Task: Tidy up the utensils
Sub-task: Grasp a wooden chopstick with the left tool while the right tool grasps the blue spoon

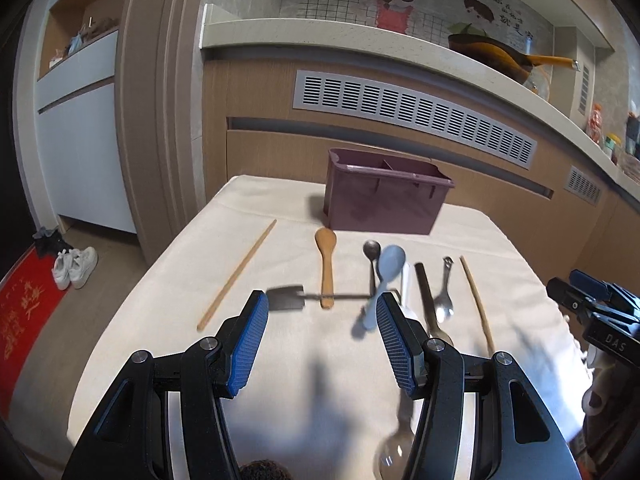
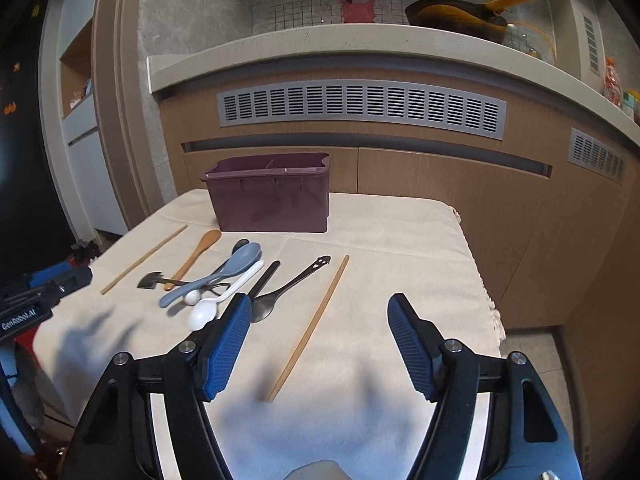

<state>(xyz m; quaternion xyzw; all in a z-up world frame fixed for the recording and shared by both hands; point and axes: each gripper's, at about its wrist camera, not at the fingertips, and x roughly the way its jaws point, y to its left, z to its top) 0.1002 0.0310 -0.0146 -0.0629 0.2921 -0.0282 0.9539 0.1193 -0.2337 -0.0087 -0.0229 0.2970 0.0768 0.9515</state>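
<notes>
Utensils: I see them spread loose on the cloth-covered counter (image 2: 380, 240), mid-frame in both views, all outside the purple organizer box (image 2: 272, 196).
Box: upper middle of the frame, upright, divider visible inside, at the far end of the cloth.
Chopsticks: one chopstick (image 2: 144, 260) far left of the group, lying diagonally; second chopstick (image 2: 310, 326) lower middle of the right wrist view, between my right tongs' pads, flat on the cloth.
Wooden spoon: wooden spoon (image 1: 326, 266) centre of the left wrist view, bowl toward the box.
Pile: grey-blue spoon (image 2: 224, 274) lies across a white spoon (image 2: 212, 306) and a small metal spatula (image 1: 286, 299); its handle runs under the wooden spoon's end in the left view.
Metal spoon: dark metal spoon (image 2: 280, 294) just right of the pile, beside a dark flat handle (image 2: 264, 278).
Left tongs: my left tongs (image 1: 320, 312) spread wide, nothing held, low above the cloth near the spatula.
Right tongs: my right tongs (image 2: 320, 316) spread wide, nothing held, over the near chopstick.
Background: orange-handled pan (image 2: 460, 16) on the upper ledge, upper right.
</notes>
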